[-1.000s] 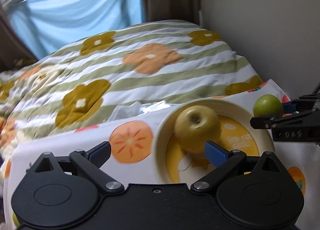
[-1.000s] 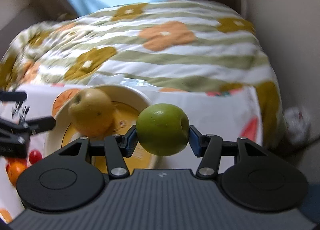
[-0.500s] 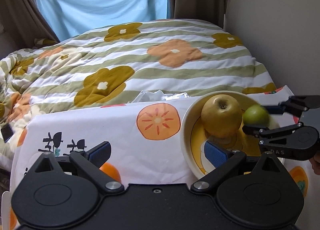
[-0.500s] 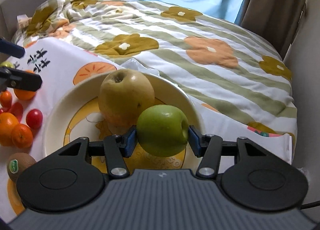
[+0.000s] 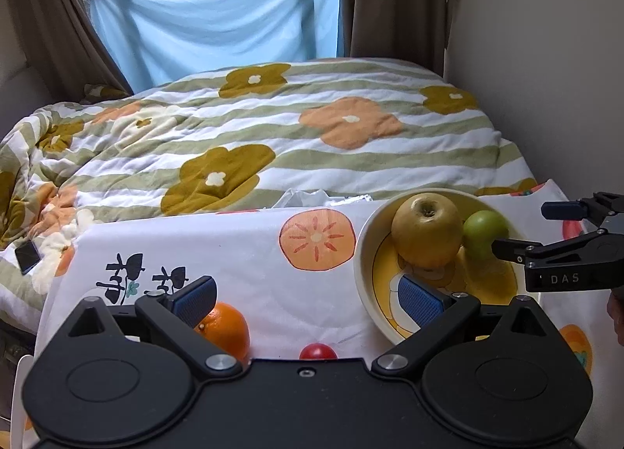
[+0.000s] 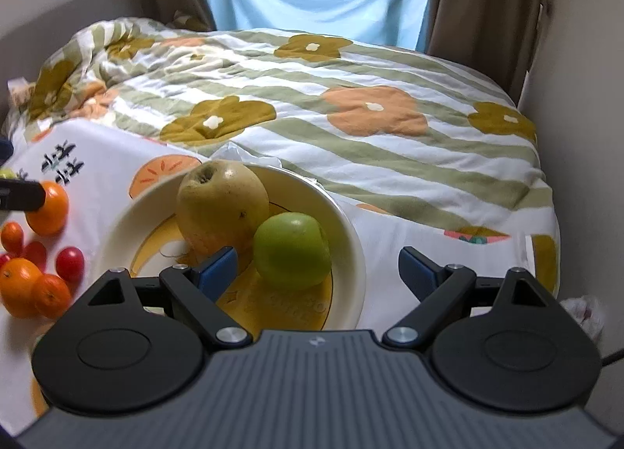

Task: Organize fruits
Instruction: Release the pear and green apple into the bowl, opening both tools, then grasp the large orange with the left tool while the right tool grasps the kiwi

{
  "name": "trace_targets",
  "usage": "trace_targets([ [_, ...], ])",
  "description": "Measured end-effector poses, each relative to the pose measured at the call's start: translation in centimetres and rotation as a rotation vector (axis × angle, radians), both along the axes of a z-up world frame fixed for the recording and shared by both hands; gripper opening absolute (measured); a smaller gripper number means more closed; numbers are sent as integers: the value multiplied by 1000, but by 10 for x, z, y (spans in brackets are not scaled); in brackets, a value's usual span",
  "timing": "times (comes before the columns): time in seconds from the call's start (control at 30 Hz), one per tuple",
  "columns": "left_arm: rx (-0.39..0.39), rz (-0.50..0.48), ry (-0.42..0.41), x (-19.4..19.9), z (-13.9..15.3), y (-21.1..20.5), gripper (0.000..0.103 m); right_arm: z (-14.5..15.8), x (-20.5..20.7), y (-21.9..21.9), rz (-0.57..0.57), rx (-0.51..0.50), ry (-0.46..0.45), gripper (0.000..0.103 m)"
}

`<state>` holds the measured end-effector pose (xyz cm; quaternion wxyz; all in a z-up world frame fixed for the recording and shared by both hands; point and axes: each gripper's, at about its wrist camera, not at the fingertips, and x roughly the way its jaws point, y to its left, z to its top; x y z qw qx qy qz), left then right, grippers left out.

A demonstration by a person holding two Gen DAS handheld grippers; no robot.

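The left tongs (image 5: 308, 302) stand wide open with nothing between their blue pads, and the loose fruit is nearest to them: a large orange (image 5: 224, 328) lies just behind the left pad, partly hidden by it, and a small red tomato (image 5: 318, 351) sits between the two pads at the lower edge of the view. In my judgement the next pick turns on this: the orange is just left of the gap and close in, so these tongs need only a small shift to that side and a dip to straddle it, while the right tongs are farther off. The orange is round, so no axis matters for the grasp.

The right tongs (image 6: 318, 267) are opening, now spread wide, and their pads do not touch the green apple (image 6: 292, 250), which rests in the bowl (image 6: 353, 238) between and just ahead of them. Beside it, touching or nearly so, stands the bigger yellow-green apple (image 6: 222, 207), stem hollow up; the bowl holds these two only.

Left of the bowl on the printed cloth (image 6: 97, 183) lie more oranges (image 6: 19, 281) and red tomatoes (image 6: 70, 263), not yet sorted. Beyond is the bed with its flowered quilt (image 5: 312, 129)
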<state>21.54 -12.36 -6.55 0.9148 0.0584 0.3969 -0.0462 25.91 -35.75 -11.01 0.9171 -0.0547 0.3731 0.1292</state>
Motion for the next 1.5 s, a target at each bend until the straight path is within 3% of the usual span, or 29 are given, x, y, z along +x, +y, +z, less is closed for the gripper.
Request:
trace_targets([
  [0.2,-14,10,-50,-26,17,6,101,25,-19,0,-38,34,-13,103],
  [0.5,-36,4,-189,-85,49,31,102,67,-65,5,-152,155,-17,103],
  [0.77,-52,-50,-200,-121,52,65,103,90,-119,37,-225,149,-75,103],
  [1.1,-66,-196,-145,-136,18,101,103,68,-161,79,-274,142,-28,103],
  [1.4,-18,-454,-94,-108,-35,102,102,22,-175,105,-262,164,31,103],
  [1.5,-10,-529,-67,-94,-53,98,97,8,-173,110,-266,171,50,103],
])
